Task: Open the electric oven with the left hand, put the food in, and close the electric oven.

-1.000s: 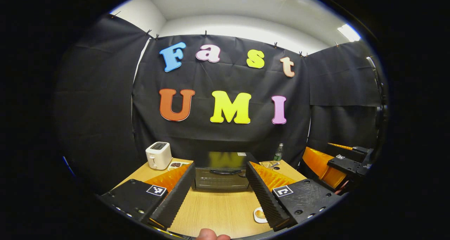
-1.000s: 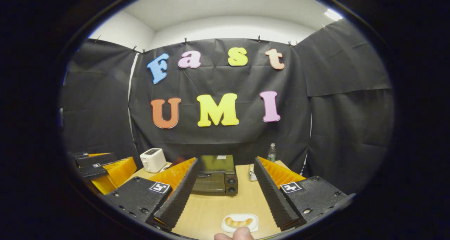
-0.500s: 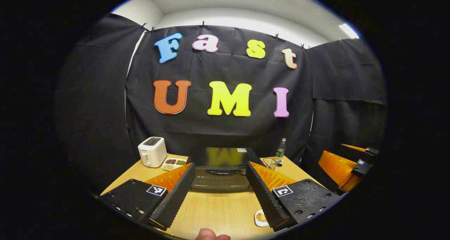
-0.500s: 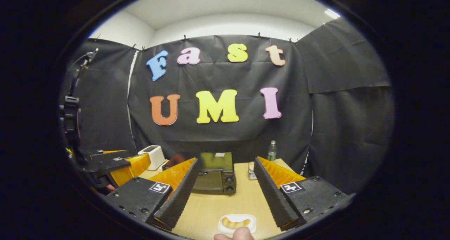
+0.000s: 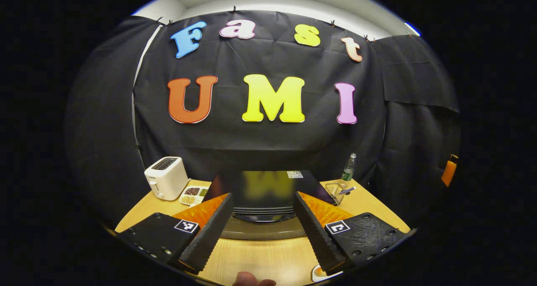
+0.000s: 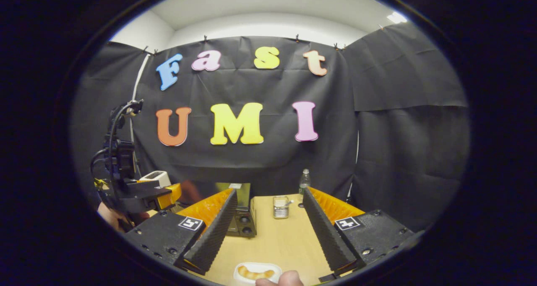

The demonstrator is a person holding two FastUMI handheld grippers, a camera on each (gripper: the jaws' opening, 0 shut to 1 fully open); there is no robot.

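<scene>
The left gripper (image 5: 262,229) has moved closer to the oven (image 5: 263,202), now big at the bottom middle, door still shut. Both grippers are spread wide and hold nothing, so opening comes next. The food (image 6: 255,273) waits low by the right gripper (image 6: 268,231)

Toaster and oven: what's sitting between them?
In the left gripper view, a small tray of snacks lies on the table between the toaster and the oven.

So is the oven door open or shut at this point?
Shut. In the left gripper view the oven shows its door upright with the handle at the top edge; the open left tongs frame it without touching.
</scene>
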